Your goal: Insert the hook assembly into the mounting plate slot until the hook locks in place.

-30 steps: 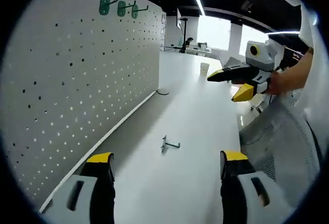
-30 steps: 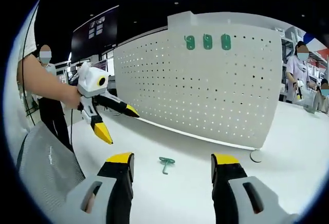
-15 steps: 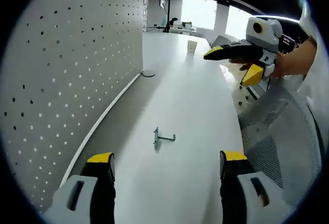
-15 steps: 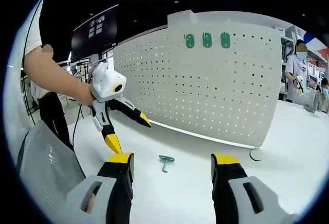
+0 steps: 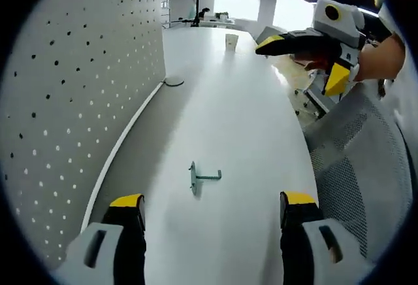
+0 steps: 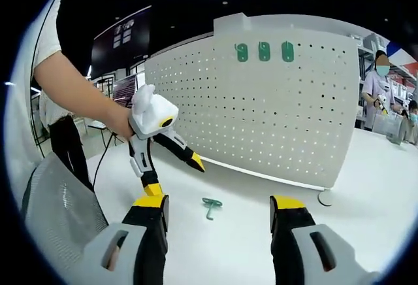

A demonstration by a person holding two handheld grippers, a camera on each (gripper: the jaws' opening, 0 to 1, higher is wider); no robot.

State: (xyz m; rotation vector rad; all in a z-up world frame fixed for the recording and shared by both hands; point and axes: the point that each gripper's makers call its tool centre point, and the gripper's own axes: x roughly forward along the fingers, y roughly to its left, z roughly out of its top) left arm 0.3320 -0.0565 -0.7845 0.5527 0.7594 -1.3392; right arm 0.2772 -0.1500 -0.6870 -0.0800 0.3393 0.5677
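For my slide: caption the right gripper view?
Left claw descends toward green hook on table before pegboard.

Pegboard [image 6: 261, 108] – one; hooks: three mounted [image 6: 264, 51], one loose [image 6: 210, 205].

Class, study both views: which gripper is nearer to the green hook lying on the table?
Left. The left gripper hangs open just above and beside the green hook on the table; the right gripper is held higher and farther off.
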